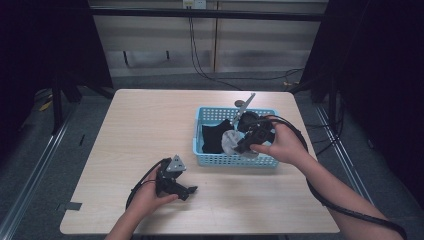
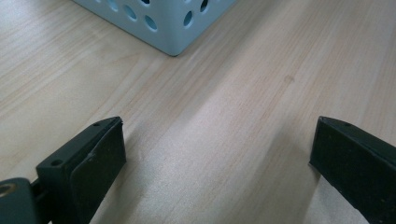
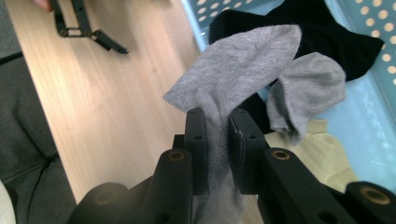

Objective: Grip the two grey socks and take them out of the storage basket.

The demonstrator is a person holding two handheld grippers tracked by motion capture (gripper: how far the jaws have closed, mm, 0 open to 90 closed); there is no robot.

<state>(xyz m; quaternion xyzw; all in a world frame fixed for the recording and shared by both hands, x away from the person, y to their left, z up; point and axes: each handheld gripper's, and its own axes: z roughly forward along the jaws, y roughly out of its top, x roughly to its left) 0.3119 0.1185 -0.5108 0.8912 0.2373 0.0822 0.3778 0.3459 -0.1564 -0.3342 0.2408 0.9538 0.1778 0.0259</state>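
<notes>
The right gripper (image 3: 217,126) is clenched on a grey sock (image 3: 243,70), its two jaws pinching a bunched fold of the fabric while the rest flops free above the light blue basket (image 1: 200,132) on the right half of the surface (image 1: 150,125). The sock hangs over the basket's near-left part, above a black garment (image 3: 322,37) and a pale yellow piece (image 3: 322,154) lying inside. A second grey sock (image 3: 308,88) sits just beside the held one, touching or nearly touching it.

The left gripper (image 2: 217,154) rests low over the bare surface at the near left, jaws spread wide with nothing between them, a corner of the basket just beyond.

What worries me is the grip: only a narrow pinch of soft knit is caught, so a quick swing could let the sock slide out and drop back in or onto the rim. The neighbouring grey sock might cling and get dragged along. The dangling toe could also snag the basket's perforated wall as it crosses toward the open surface.
</notes>
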